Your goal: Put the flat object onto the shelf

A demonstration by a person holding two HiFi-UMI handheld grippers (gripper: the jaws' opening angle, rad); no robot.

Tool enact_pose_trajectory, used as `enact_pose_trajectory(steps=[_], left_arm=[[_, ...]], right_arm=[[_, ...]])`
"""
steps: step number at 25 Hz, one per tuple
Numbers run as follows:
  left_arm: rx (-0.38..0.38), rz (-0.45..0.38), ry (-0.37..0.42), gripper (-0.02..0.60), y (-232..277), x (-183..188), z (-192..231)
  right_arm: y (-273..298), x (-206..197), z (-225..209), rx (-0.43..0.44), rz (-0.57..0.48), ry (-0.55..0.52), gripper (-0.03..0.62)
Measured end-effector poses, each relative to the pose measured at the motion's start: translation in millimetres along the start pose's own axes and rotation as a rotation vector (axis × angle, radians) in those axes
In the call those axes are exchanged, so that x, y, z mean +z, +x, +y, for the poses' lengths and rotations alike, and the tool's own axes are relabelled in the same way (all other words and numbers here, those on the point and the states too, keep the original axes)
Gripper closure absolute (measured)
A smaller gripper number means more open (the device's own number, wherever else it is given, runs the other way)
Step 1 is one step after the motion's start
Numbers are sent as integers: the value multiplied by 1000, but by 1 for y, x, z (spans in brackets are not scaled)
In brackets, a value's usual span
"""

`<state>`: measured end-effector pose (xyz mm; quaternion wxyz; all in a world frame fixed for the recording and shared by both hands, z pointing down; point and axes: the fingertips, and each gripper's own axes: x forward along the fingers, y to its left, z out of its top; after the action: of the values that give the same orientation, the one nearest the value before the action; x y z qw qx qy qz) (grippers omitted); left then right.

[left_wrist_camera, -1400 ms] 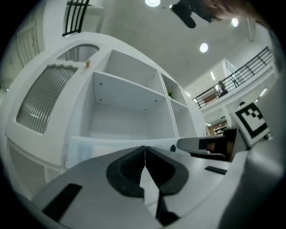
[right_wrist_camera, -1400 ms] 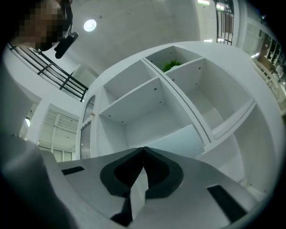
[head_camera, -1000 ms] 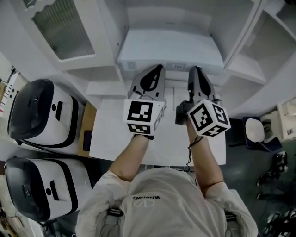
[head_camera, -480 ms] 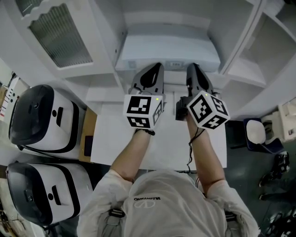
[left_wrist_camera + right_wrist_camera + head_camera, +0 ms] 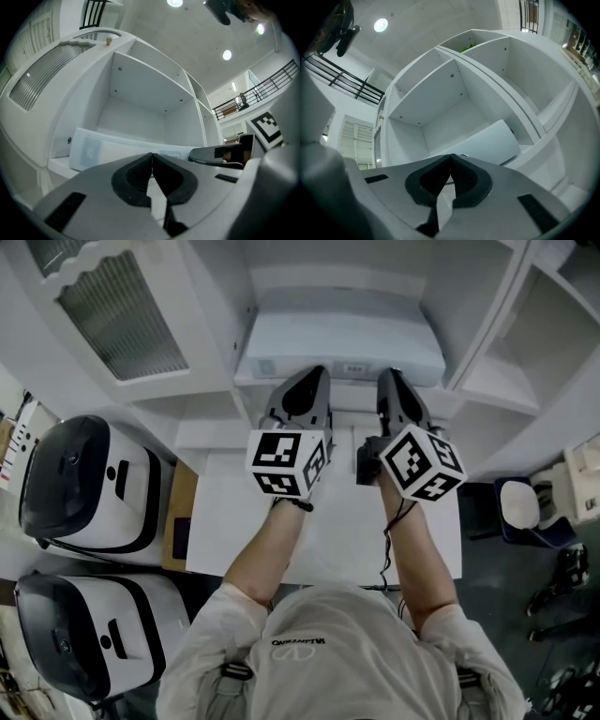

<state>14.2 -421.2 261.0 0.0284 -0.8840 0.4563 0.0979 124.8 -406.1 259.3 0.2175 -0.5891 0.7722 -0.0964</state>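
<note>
Everything here is matte white laminate: a boxy shelf unit [image 5: 140, 89] with square compartments, screw holes dotting the side panels, and a plain white table [image 5: 225, 512] in front of it. The flat object is a thin, smooth white box [image 5: 342, 338], rectangular with slightly rounded corners and a small label on its front edge. It's already lying flat in the middle compartment, long side facing out.

Both tools are grey moulded plastic with dark, ribbed rubber pads [image 5: 129, 180], and each carries a cube with black-and-white square markers. The left gripper [image 5: 314, 379] has its jaws pressed fully together with nothing pinched between them, only white surface showing through the gap lower down. Same deal with the right gripper [image 5: 389, 379], tips meeting and empty. Both point at the box's front edge, side by side, right up against it from the head view, though I can't tell if they actually touch it.

Off to the left sit two glossy rounded white-and-black machines [image 5: 89, 474].
</note>
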Motion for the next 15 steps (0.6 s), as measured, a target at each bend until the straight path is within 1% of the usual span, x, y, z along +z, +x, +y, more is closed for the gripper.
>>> enact_pose_trajectory(steps=[2, 6, 8, 11, 13, 15], left_arm=[[-5, -17, -8, 577, -9, 1, 0], [-31, -29, 50, 577, -34, 3, -4], [-49, -31, 53, 577, -47, 0, -4], [-54, -51, 65, 577, -70, -4, -6], [-52, -82, 68, 577, -83, -4, -6], [-35, -103, 57, 577, -93, -5, -4]], right_arm=[[-9, 2, -1, 0, -6, 11, 583], [-35, 8, -9, -13, -32, 5, 585], [-49, 10, -11, -16, -46, -34, 585], [-68, 5, -11, 2, -38, -111, 585], [-80, 0, -13, 16, -35, -119, 583], [-89, -3, -18, 22, -40, -103, 585]])
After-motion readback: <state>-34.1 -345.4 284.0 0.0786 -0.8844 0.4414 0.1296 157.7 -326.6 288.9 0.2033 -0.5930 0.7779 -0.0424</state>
